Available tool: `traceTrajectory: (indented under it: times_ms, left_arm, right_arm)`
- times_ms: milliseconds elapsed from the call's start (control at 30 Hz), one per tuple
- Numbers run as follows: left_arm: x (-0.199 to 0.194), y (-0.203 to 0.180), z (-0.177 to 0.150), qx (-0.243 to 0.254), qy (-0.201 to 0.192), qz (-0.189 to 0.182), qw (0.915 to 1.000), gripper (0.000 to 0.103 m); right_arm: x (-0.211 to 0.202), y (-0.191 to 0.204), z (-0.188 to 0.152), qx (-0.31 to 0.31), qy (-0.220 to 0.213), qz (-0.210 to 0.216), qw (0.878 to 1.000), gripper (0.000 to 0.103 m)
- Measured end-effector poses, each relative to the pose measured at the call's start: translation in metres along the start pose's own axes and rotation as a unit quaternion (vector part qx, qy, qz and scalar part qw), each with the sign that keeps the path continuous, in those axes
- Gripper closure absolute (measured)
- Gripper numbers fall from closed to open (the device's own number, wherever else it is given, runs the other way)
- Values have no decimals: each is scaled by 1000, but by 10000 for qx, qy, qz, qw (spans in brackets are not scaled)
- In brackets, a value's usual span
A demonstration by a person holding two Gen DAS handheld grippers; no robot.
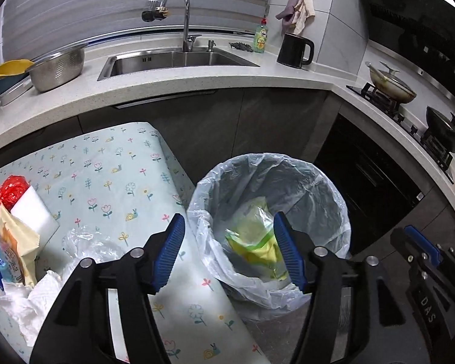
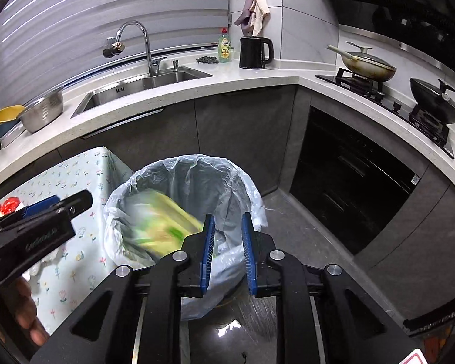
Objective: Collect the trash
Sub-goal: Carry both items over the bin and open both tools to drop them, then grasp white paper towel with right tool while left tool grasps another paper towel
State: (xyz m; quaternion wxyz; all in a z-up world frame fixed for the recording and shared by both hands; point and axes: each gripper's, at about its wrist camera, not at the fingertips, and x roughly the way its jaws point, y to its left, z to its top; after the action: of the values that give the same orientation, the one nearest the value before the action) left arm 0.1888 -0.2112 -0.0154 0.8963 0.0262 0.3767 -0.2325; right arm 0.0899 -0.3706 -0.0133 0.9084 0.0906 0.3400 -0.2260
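A round bin lined with a clear plastic bag [image 1: 327,188] stands on the floor beside the table; it also shows in the right wrist view [image 2: 185,179]. A yellow-green wrapper [image 1: 251,239] lies inside the bin, blurred in the right wrist view [image 2: 157,224]. My left gripper [image 1: 230,251] is open and empty above the bin's near left rim. My right gripper [image 2: 227,251] is open and empty over the bin's near right rim. On the table lie crumpled white paper [image 1: 24,306], a clear plastic bag [image 1: 88,242], red wrappers [image 1: 3,191], a white block [image 1: 35,215] and packets [image 1: 12,248].
The table [image 1: 112,179] with a floral cloth stands left of the bin. Behind are a worktop with sink [image 1: 179,60], colander [image 1: 57,66], kettle [image 1: 294,50] and soap bottle [image 1: 261,36]. Pans [image 2: 367,63] sit on the hob at right. Dark cabinets and an oven [image 2: 348,182] lie beyond.
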Motion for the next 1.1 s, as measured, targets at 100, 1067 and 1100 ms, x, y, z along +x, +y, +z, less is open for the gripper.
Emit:
traceTrajectory:
  times_ms: [100, 1067, 1100]
  left_arm:
    - [-2, 10, -3, -103, -6, 57, 9999, 44]
    - [-97, 130, -49, -1014, -356, 1020, 9890, 31]
    - [-101, 137, -50, -1065, -360, 1064, 9880, 31]
  right_arm:
    - [2, 1, 5, 27, -34, -1, 10000, 87]
    - [-24, 126, -20, -519, 241, 1115, 9921, 66]
    - [-26, 133, -21, -557, 233, 1151, 9915, 62]
